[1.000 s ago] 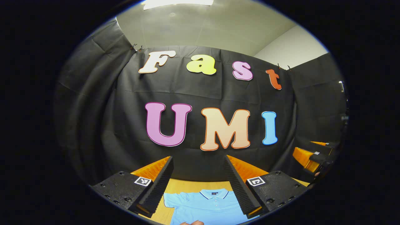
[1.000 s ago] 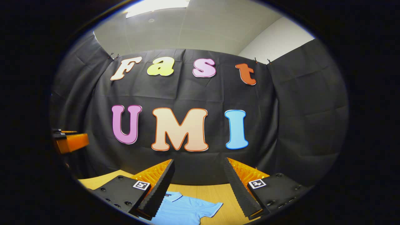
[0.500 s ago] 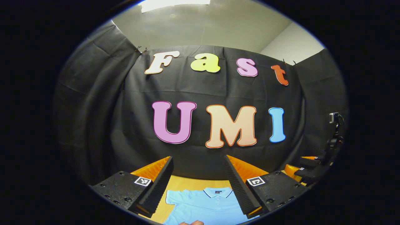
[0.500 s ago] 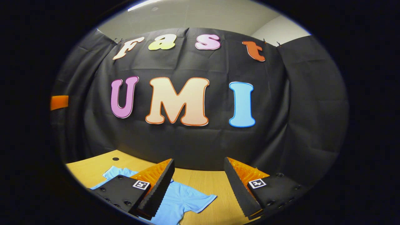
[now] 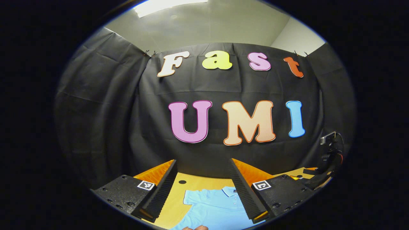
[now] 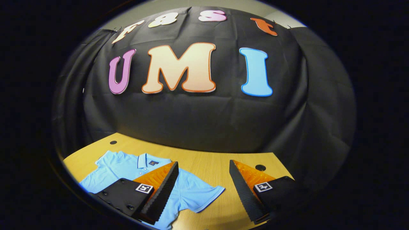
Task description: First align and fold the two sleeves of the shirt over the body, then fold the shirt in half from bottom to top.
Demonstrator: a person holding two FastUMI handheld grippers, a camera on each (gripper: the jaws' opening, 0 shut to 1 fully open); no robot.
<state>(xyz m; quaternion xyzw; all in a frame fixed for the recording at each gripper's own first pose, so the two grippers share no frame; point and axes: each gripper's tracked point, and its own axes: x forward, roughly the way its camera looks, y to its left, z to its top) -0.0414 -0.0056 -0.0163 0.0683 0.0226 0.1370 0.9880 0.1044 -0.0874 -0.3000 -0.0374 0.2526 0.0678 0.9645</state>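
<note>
Trouble is most likely at the first sleeve grab. The shirt (image 6: 134, 172) is laid flat and face up on the tabletop (image 6: 207, 166), collar toward the booth's wall, with both short sleeves spread out to the sides and neither yet folded over the body. If only the top layer of a sleeve (image 6: 204, 196) is pinched, the layers could be dragged apart and the fold would come out crooked; if the cloth is caught too close to the shoulder, the whole shirt might be pulled across the smooth wood instead of being folded. A grab made too deep could also press a finger against the tabletop and bunch the fabric.

The right tool (image 6: 203, 191) is seen wide open, with nothing between its fingers. It is held above the tabletop, with one finger over the shirt's body near the collar and the other over bare wood beside the sleeve; whether any cloth is touched cannot be told, though a gap seems likely.

The left tool (image 5: 203, 191) is likewise spread wide and holds nothing. In its own view the shirt (image 5: 214, 207) is seen between its fingers, farther off and lower, so contact is judged unlikely. A fingertip (image 5: 196, 227) of the person is glimpsed at the bottom edge
</note>
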